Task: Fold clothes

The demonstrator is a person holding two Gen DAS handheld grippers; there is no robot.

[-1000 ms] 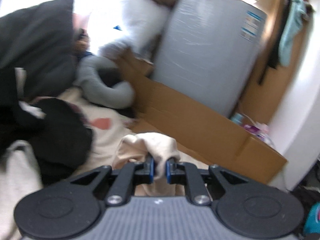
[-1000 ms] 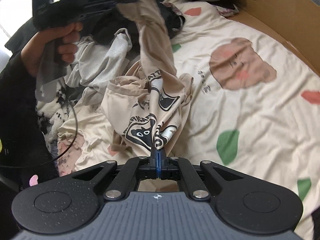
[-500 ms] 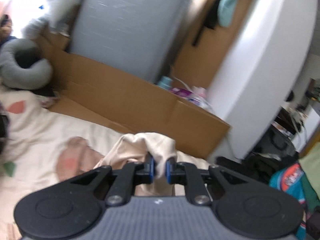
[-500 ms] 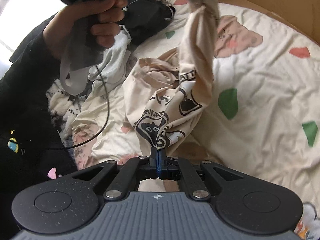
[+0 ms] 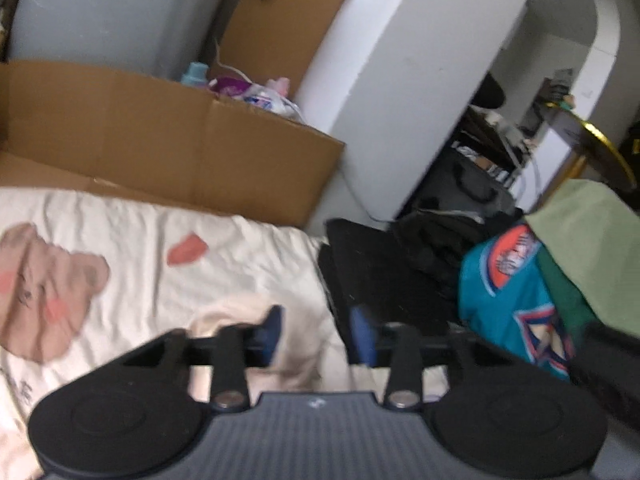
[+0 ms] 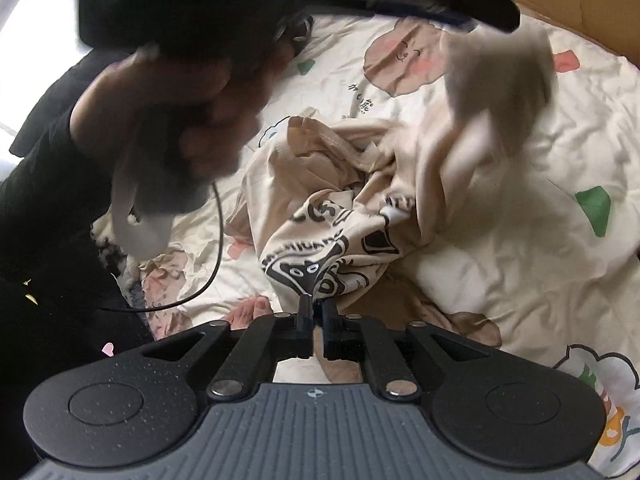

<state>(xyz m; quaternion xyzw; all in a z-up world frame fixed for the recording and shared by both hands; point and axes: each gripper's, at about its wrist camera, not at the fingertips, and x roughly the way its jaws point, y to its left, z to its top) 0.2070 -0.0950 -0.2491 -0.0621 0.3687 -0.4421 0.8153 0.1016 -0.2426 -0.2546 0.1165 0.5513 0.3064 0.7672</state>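
left tongs (image 5: 316, 334): jaws opening, blue pads standing well apart. a fold of the beige t-shirt (image 6: 360, 208) lies below and between them but the pads do not press on it. picture blurred.

right tongs (image 6: 316, 312): jaws opening, only a narrow gap so far; a bunched bit of the printed part of the t-shirt sits between the pads, and they appear to touch it yet.

t-shirt: crumpled in a heap on the bed sheet (image 6: 540, 240), cream with bear and coloured-patch print. black-and-white cartoon graphic faces up just ahead of the right tongs. one part of the cloth is up in the air at upper right, smeared by blur, under the left tongs seen from the right wrist view.

person's left hand (image 6: 188, 120) grips the left handle, dark sleeve, a black cable (image 6: 208, 264) hanging from it.

cardboard box (image 5: 168, 140) at the far edge of the bed; teal garment (image 5: 512, 300) and dark clothes beside the bed at right.
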